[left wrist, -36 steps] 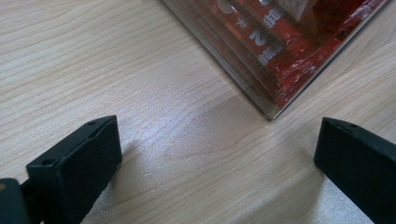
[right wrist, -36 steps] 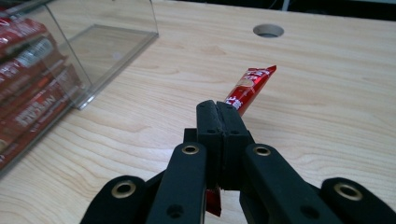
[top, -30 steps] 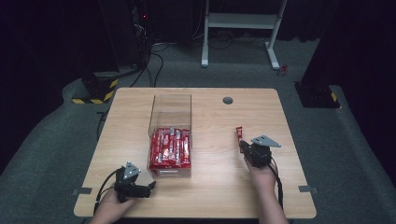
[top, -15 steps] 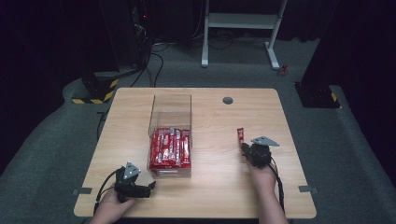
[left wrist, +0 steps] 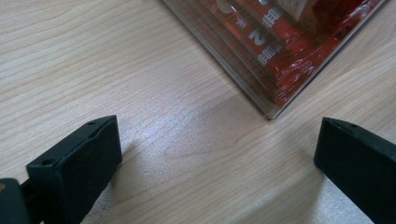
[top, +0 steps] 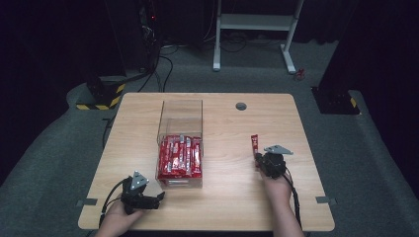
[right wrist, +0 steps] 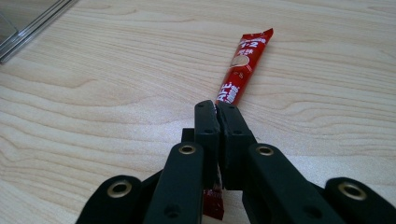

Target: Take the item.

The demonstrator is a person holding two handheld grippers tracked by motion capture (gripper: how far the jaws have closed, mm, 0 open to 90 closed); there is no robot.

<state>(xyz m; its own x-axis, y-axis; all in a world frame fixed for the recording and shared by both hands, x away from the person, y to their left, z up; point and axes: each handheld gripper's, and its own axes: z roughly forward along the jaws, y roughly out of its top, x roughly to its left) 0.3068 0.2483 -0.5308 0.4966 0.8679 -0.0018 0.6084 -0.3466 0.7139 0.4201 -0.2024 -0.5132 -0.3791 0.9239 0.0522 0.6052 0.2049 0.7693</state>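
Wooden table (top: 222,207), light grain, rounded corners, dark floor around it. Small round grommet (top: 240,106) set in the top at about 1 o'clock from table centre.

Clear plastic box (top: 180,111), open top, stands just left of centre; near half packed with red stick sachets (top: 180,156) lying lengthwise side by side, far half bare. In the left gripper view one corner of the box (left wrist: 271,109) with sachets (left wrist: 280,46) behind the wall sits at 1 o'clock, white print on red.

Left gripper (top: 159,197) at 7 o'clock on the table, held by left hand (top: 118,219), just beside the box's near left corner, not touching. Jaws wide apart, nothing between them, bare wood under them (left wrist: 217,154).

Right gripper (top: 257,157) at 4 o'clock, well apart from the box, right hand (top: 276,187) behind it, grey three-cornered plate on top. Jaws pressed together, clamped on the near end of a single red stick sachet (top: 254,143). In the right gripper view (right wrist: 217,108) the sachet (right wrist: 243,65) runs out toward 12 to 1 o'clock over the wood, far end low at the table surface; cannot tell if it touches. A bit of red wrapper shows below the jaws.
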